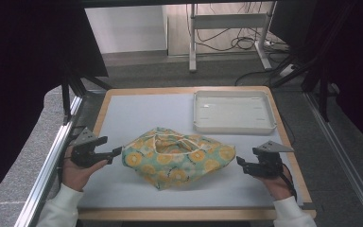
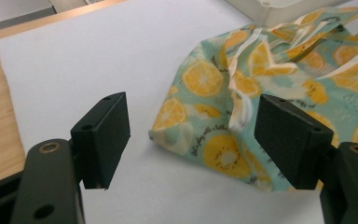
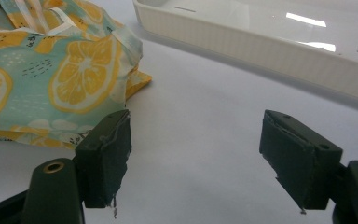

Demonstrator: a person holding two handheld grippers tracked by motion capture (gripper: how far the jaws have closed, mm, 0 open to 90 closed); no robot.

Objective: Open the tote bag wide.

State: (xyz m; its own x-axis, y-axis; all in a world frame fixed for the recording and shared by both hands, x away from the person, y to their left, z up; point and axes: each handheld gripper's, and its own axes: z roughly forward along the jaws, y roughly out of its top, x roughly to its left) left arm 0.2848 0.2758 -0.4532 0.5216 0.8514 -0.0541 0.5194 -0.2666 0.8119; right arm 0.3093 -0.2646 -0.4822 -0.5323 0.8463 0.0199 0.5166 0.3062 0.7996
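At the centre of the grey mat (image 1: 137, 113) lies the lemon-print fabric bag (image 1: 179, 157), crumpled into a soft mound with its white drawstring cord (image 1: 170, 140) looped around the puckered mouth on top. The print is orange-yellow citrus slices on pale teal, and small dark script runs along the cloth in the left gripper view; I can see lettering by a slice near the corner, but it is too small and curved to read.

Over at nine o'clock of the bag sits the left gripper (image 1: 116, 152), held in the person's left hand (image 1: 75, 171), jaws spread wide. In its own view the bag's near corner (image 2: 168, 135) lies on the mat between the two black pads, touching neither as far as I can tell.

At three o'clock waits the right gripper (image 1: 239, 161), in the right hand (image 1: 278, 182), jaws also wide apart and holding nothing. In its own view the bag's edge (image 3: 135, 84) sits just beyond the left pad, bare mat between the pads.

At one o'clock from the bag, a shallow white plastic tray (image 1: 234, 126) rests on the mat, close to the bag without touching it.
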